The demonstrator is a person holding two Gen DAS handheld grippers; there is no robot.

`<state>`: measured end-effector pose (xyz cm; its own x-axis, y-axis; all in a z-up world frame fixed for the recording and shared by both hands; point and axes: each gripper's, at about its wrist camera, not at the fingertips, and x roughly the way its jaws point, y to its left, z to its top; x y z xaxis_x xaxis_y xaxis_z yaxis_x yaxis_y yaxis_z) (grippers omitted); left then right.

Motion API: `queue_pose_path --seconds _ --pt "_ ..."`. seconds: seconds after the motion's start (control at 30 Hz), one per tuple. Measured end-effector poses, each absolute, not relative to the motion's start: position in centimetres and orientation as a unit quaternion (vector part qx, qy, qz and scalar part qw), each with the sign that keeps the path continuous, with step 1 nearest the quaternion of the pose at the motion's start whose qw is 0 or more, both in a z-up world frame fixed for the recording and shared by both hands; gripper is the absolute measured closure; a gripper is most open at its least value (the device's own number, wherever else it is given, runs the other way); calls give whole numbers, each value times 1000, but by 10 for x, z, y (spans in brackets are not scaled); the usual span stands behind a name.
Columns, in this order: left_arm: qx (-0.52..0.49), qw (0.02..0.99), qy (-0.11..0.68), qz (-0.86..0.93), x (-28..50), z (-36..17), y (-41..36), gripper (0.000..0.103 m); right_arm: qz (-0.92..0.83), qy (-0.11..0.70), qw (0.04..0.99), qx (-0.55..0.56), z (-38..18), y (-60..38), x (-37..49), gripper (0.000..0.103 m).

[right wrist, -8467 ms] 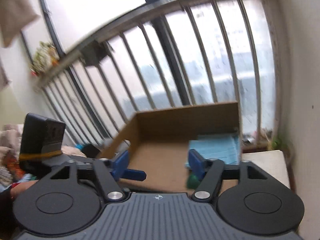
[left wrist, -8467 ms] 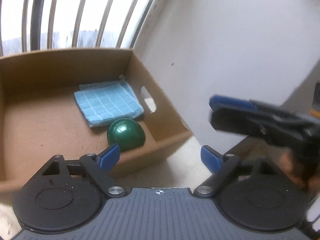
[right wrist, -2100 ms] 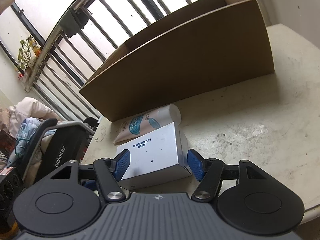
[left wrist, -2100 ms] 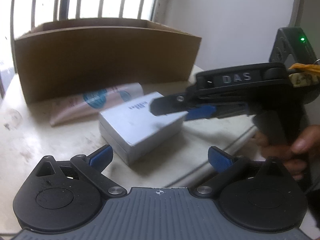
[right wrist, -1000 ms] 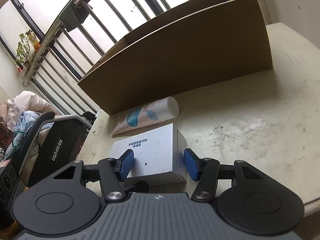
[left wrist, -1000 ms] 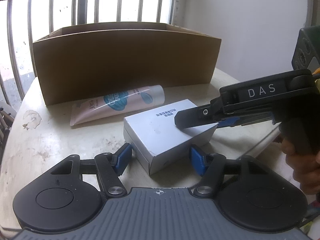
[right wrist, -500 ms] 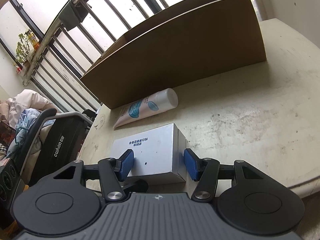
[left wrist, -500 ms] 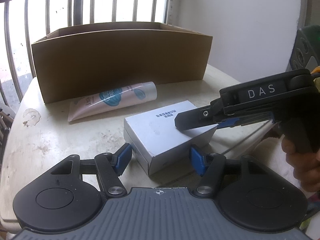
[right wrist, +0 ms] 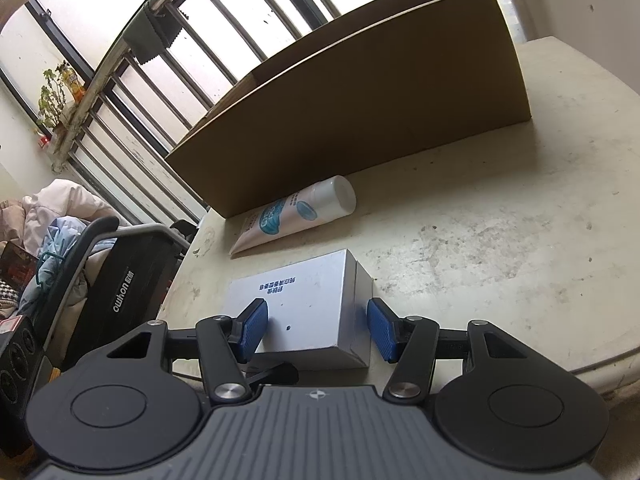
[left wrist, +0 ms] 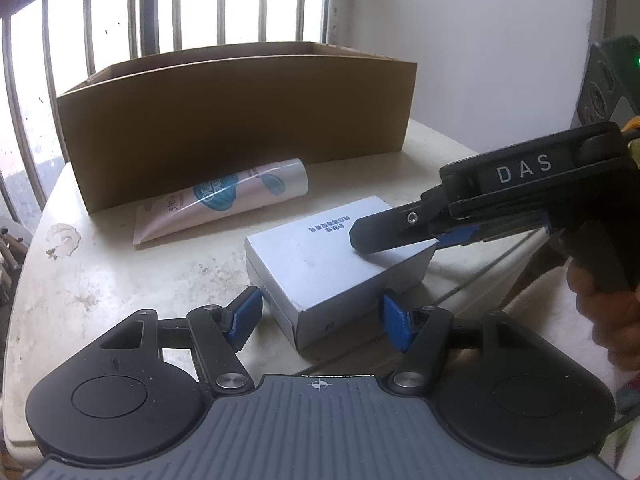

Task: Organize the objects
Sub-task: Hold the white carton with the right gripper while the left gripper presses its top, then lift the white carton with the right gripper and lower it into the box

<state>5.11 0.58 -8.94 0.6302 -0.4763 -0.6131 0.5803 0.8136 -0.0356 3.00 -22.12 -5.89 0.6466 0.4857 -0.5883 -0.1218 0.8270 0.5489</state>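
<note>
Bracketing the white box (right wrist: 304,304) on the table (right wrist: 500,220), the right gripper (right wrist: 316,330) and left gripper (left wrist: 320,318) have narrowed without clamping; it lies unlifted before the cardboard box (left wrist: 240,120), so packing remains.

Flat white box (left wrist: 320,264) beside pink tube (left wrist: 224,200), before cardboard box (left wrist: 240,120)
</note>
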Motion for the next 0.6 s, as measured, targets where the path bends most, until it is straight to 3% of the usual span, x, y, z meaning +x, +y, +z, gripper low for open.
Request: queue_pose_path --seconds 0.6 --pt "73 914 287 -277 49 -79 1 38 182 354 891 219 -43 -219 32 44"
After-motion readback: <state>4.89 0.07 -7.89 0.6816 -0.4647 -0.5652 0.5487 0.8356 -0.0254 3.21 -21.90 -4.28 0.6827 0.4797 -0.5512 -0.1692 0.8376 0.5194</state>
